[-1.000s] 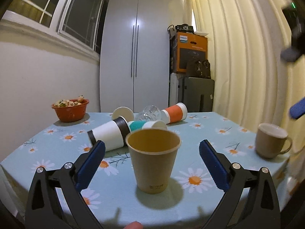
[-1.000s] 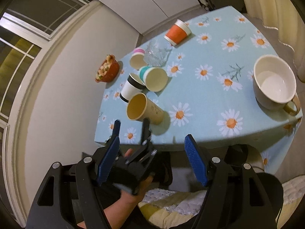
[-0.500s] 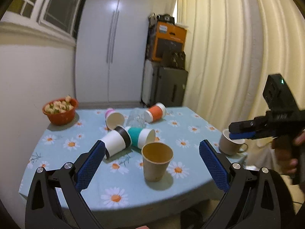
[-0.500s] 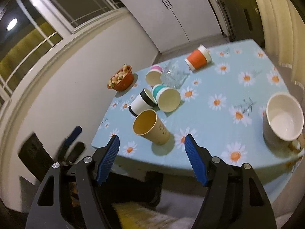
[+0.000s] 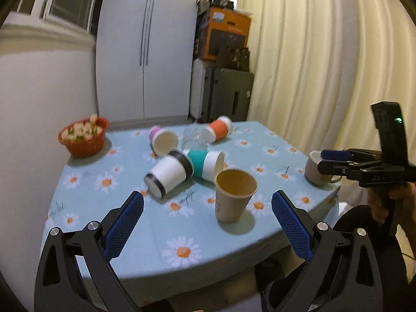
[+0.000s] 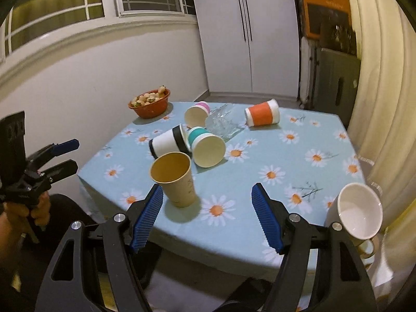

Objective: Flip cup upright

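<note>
Brown paper cup (image 5: 235,195) stands upright, mouth up, on the daisy-print tablecloth (image 5: 182,236) near the front edge of the table; nothing touches it. Left gripper (image 5: 206,225) is off the table on the near side, jaws wide apart and empty, the cup showing between the blue pads (image 5: 124,225) but well ahead of them. Right gripper (image 6: 206,217) is likewise spread and empty, held back from the table edge, with the cup just beyond its left pad in the right wrist view. Behind the upright cup lie four cups on their sides: a white cup with black bands (image 5: 169,174), a teal-sleeved cup (image 5: 205,163) touching it, a pink-based cup (image 5: 162,141) and an orange-sleeved cup (image 5: 218,131) further back, with a clear glass item (image 5: 191,140) between those two (shape too blurred to call). A tan mug (image 6: 357,213) sits upright at the right corner; an orange bowl (image 5: 83,140) of food sits at the far left. Judgement: the brown cup appears done; the lying cups would be next if the task covers them. Handling estimate: paper cups, very light, thin-walled, will crush or ovalise under a hard squeeze and will roll away if nudged sideways. Best hold is probably across the body at the sleeve or mid-wall, light closing force, approach along the cup's axis side so the pads straddle it. The white and teal cups touch, so lifting one may set the other rolling.
</note>
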